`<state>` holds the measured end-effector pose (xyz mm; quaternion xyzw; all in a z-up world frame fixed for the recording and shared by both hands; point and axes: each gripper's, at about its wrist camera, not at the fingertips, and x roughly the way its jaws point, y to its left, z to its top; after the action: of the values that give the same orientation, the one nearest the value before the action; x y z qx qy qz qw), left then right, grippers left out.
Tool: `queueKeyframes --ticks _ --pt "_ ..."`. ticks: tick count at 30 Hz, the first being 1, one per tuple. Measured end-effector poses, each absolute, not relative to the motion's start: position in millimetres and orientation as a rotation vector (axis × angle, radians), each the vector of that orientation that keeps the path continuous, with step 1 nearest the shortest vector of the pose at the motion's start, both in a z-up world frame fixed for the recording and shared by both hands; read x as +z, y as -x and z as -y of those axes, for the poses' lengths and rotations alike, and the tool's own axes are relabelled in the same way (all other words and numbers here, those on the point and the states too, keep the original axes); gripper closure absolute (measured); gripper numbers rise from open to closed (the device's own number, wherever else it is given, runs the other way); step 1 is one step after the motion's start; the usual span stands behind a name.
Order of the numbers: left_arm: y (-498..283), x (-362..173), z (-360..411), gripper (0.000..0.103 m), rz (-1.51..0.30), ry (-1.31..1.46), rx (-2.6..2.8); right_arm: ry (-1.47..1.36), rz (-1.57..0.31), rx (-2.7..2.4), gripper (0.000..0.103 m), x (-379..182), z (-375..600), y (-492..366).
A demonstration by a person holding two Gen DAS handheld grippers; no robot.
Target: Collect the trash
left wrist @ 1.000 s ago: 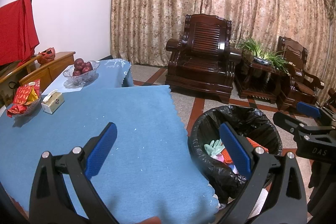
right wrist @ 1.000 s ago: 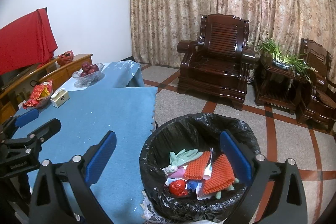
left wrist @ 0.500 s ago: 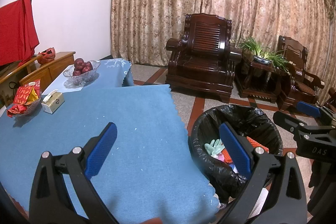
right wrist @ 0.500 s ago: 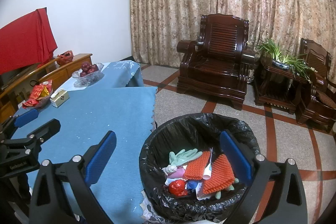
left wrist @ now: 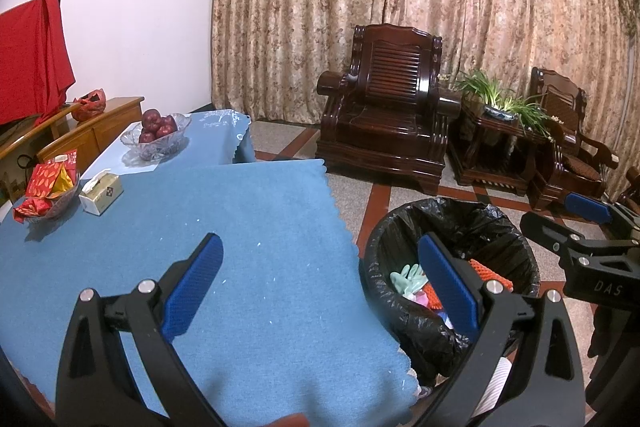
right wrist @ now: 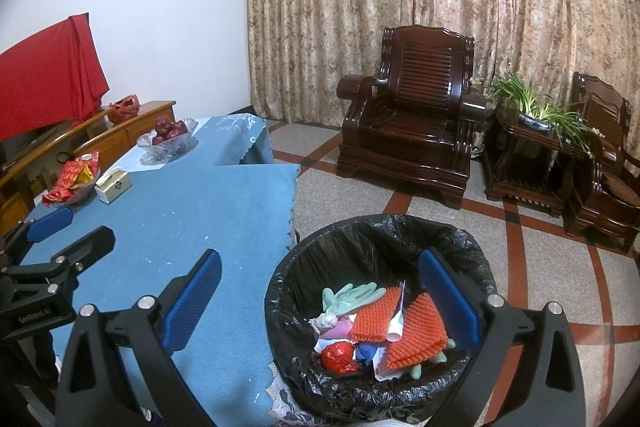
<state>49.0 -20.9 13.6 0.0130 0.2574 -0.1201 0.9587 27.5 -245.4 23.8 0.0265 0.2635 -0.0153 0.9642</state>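
A bin with a black liner (right wrist: 472,247) (left wrist: 496,223) stands on the floor beside the table. It holds trash: green gloves (right wrist: 352,297), orange textured pieces (right wrist: 416,333), a red crumpled ball (right wrist: 338,355) and paper scraps. My right gripper (right wrist: 320,301) hangs open above the bin's near rim with nothing between its blue pads. My left gripper (left wrist: 320,285) is open and empty over the table's right edge. Each gripper shows in the other's view: the right gripper (left wrist: 576,227) at the right edge, the left gripper (right wrist: 60,239) at the left edge.
The blue-cloth table (left wrist: 256,227) carries a tissue box (left wrist: 101,194), a dish of red packets (left wrist: 48,189) and a glass bowl of red fruit (left wrist: 157,135). Dark wooden armchairs (right wrist: 412,131), a side table with a plant (right wrist: 532,115) and curtains lie beyond on the tiled floor.
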Motion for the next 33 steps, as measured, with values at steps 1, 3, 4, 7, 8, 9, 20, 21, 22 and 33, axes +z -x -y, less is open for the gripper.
queueKeyframes --ticks 1,3,4,7,8,9,20,21,22,33 --pt "-49.0 13.7 20.7 0.008 -0.522 -0.026 -0.244 -0.054 -0.533 -0.031 0.006 23.8 245.3 -27.5" --pt "-48.9 13.9 21.1 0.008 -0.521 -0.027 -0.243 -0.053 -0.534 -0.031 0.006 23.7 245.1 -27.6" --pt "-48.9 14.2 21.7 0.008 -0.521 -0.026 -0.243 -0.053 -0.533 -0.031 0.006 23.8 245.2 -27.5" --pt "-49.0 14.5 21.7 0.008 -0.522 -0.026 -0.243 -0.053 -0.533 -0.031 0.006 23.9 244.9 -27.6" --pt "-49.1 14.1 20.8 0.008 -0.523 -0.026 -0.243 -0.053 -0.534 -0.031 0.006 24.0 244.9 -27.6" --pt "-49.0 14.7 21.6 0.008 -0.522 -0.026 -0.243 -0.052 -0.534 -0.031 0.006 24.0 244.8 -27.7" --pt "-49.2 15.6 20.9 0.008 -0.523 -0.026 -0.244 -0.052 -0.535 -0.031 0.006 23.8 244.3 -28.1" --pt "-49.2 15.7 21.2 0.008 -0.523 -0.026 -0.243 -0.051 -0.535 -0.031 0.006 23.7 244.2 -28.2" --pt "-49.3 15.9 21.8 0.008 -0.523 -0.027 -0.243 -0.051 -0.536 -0.031 0.006 23.8 244.2 -28.2" --pt "-48.9 13.7 17.7 0.008 -0.528 -0.021 -0.241 -0.051 -0.539 -0.031 0.006 22.7 243.5 -28.4"
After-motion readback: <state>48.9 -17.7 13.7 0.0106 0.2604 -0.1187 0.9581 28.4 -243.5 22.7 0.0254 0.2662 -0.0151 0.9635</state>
